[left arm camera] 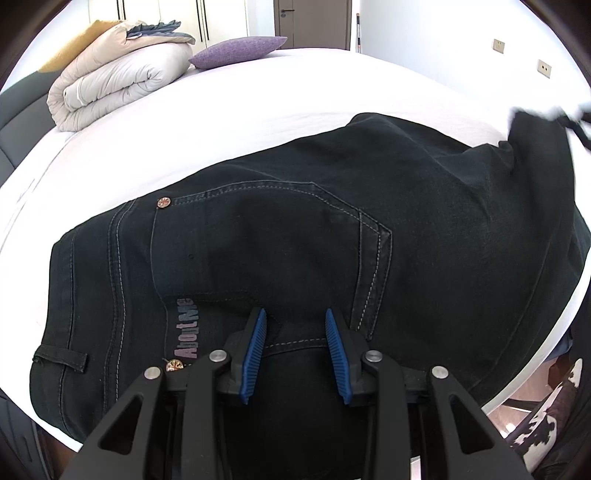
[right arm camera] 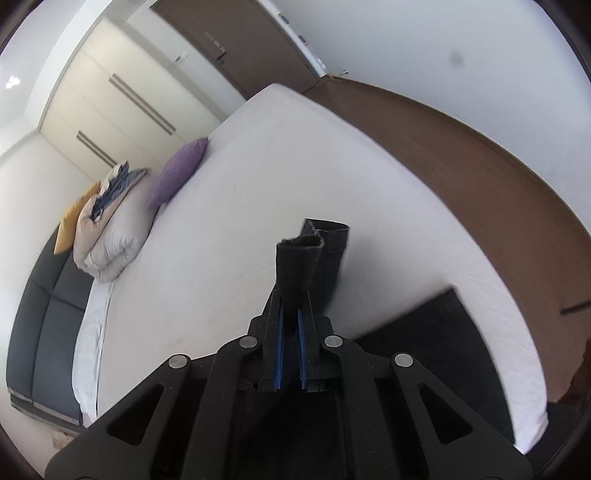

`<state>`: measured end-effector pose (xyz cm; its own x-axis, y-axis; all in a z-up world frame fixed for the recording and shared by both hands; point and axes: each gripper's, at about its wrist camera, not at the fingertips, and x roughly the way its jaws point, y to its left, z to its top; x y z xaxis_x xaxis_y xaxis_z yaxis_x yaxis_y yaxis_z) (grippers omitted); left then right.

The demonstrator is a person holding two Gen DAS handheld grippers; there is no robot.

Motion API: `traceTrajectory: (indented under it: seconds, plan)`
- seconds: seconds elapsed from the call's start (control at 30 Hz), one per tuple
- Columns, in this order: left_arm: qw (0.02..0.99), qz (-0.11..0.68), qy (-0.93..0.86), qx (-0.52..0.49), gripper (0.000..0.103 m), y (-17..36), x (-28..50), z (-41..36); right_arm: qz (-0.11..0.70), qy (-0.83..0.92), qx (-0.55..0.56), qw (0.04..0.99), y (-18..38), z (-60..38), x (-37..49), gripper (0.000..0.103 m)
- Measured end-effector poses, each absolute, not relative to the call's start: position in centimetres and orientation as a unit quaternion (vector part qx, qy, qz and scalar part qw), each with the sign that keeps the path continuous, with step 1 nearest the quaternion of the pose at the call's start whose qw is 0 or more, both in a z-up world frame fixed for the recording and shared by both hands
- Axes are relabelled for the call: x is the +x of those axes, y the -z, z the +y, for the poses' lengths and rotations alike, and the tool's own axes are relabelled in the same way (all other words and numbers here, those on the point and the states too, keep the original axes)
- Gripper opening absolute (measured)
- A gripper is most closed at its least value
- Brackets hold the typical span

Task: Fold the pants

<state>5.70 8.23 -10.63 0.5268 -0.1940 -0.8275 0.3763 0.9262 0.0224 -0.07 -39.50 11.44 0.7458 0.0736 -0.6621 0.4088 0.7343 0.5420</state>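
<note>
left claw (left arm camera: 295, 321) hovers spread wide over the seat of the dark pants (left arm camera: 295, 236), gripping nothing, likely ready to pin the waist end flat on the white bed (left arm camera: 184, 122). right claw (right arm camera: 290, 306) is pinching both leg hems (right arm camera: 310, 251), lifted clear of the sheet so they can travel toward the waistband. quilt (left arm camera: 110, 81) and purple pillow (left arm camera: 236, 51) sit off at 11 o'clock, well apart.

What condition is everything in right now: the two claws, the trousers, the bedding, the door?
Left gripper: open, over the pants' seat.
Right gripper: shut on the leg ends, lifted.
Pants: waist part flat on the bed.
Duvet: folded.
Purple cushion: lying flat.
Door: closed.
</note>
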Motion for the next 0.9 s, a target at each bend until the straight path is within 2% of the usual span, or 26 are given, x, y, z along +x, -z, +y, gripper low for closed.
traceTrajectory:
  seconds: [0.13,0.27,0.33,0.4,0.43,0.47,0.5,0.53,0.83,0.9]
  plan:
    - [0.866,0.463,0.164,0.095,0.036,10.5,6.1,8.6,0.344,0.115,0.433,0.825,-6.7,-45.0,-9.4,0.006]
    - [0.862,0.469,0.159,0.106,0.036,10.3,6.4,8.5,0.33,0.135,0.51,0.782,-1.8,-46.9,-15.1,0.008]
    - [0.861,0.472,0.154,0.11,0.036,10.2,6.5,8.2,0.314,0.138,0.523,0.78,-1.3,-46.7,-16.2,0.009]
    - [0.861,0.473,0.15,0.111,0.036,10.1,6.6,7.9,0.3,0.122,0.535,0.78,-1.1,-46.0,-15.9,0.019]
    - [0.861,0.474,0.148,0.11,0.036,10.1,6.6,7.8,0.297,0.115,0.538,0.781,-0.8,-46.6,-17.2,0.037]
    - [0.861,0.474,0.146,0.108,0.036,10.1,6.6,7.8,0.292,0.105,0.542,0.781,-0.9,-46.4,-17.1,0.067]
    - [0.862,0.475,0.143,0.107,0.036,10.1,6.6,7.3,0.284,0.098,0.548,0.781,-0.6,-45.3,-17.1,0.077]
    - [0.862,0.475,0.141,0.106,0.036,10.1,6.6,7.2,0.278,0.093,0.552,0.781,-0.5,-44.5,-16.6,0.079]
    - [0.862,0.476,0.14,0.107,0.036,10.1,6.4,7.2,0.279,0.07,0.6,0.746,5.0,-40.2,-11.7,0.078]
    - [0.862,0.475,0.141,0.106,0.036,10.1,6.4,7.2,0.277,0.07,0.607,0.741,5.6,-40.5,-11.1,0.073]
